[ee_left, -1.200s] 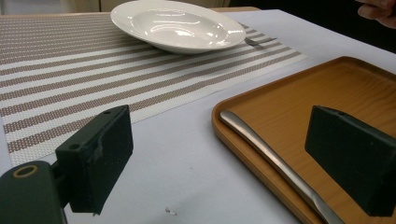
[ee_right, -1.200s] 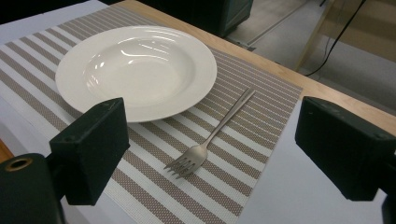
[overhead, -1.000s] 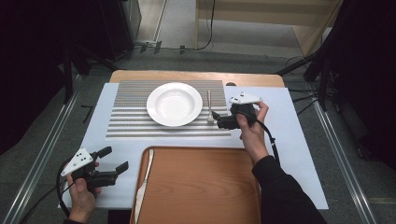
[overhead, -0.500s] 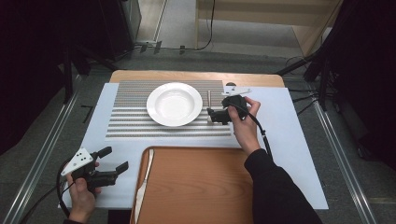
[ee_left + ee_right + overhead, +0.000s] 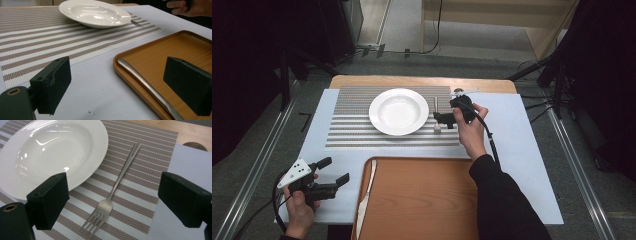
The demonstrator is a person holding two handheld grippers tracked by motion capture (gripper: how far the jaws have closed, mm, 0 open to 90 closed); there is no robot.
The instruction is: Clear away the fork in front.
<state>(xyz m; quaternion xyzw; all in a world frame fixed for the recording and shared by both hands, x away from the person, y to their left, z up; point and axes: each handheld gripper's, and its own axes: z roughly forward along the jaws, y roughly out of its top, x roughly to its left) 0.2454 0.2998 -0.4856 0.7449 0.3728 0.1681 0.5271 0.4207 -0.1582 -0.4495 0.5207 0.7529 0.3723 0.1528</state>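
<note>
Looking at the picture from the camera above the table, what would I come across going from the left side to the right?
Left gripper held low at the left → knife along the left rim of the wooden tray → white plate on the striped placemat → fork beside the plate → right gripper, open just above the fork.

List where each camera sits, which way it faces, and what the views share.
High view: above the table's near side, facing forward and down on the plate; both forearms and hands show.
Left gripper view: rides the left gripper, low, facing the tray and knife.
Right gripper view: rides the right gripper, looking down at the fork.
Shared: the plate.
</note>
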